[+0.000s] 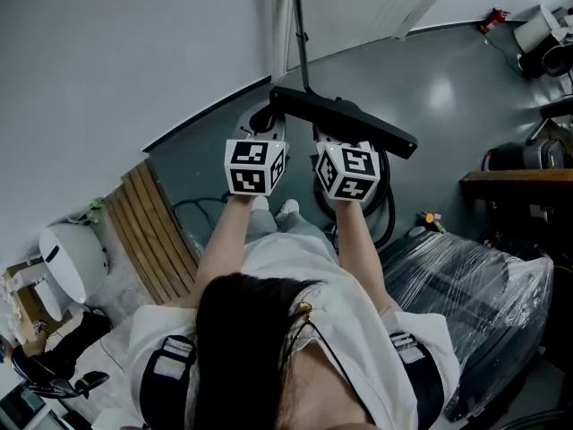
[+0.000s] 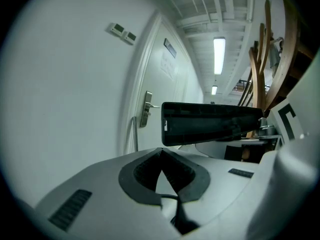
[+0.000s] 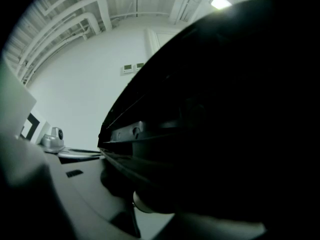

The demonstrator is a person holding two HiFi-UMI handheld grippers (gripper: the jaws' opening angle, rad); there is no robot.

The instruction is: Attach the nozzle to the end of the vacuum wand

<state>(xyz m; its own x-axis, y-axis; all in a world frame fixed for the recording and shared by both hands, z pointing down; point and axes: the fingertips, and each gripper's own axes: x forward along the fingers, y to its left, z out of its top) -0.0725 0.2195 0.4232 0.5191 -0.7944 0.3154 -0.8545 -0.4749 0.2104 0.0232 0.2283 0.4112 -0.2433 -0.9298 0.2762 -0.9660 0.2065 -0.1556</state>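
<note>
Nozzle [image 1: 346, 120] in right tongs [image 1: 347, 150]

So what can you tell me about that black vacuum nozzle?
The black vacuum nozzle is a long, flat bar of matte plastic, held up off the floor, slanting across the head view. A thin dark wand rises from near one end. The right gripper seems to grip it from beneath.

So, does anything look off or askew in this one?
Nothing looks spilled or broken. The nozzle is held up off the floor at a slant by the right gripper alone. The left gripper sits beside it, jaws shut on nothing.
</note>
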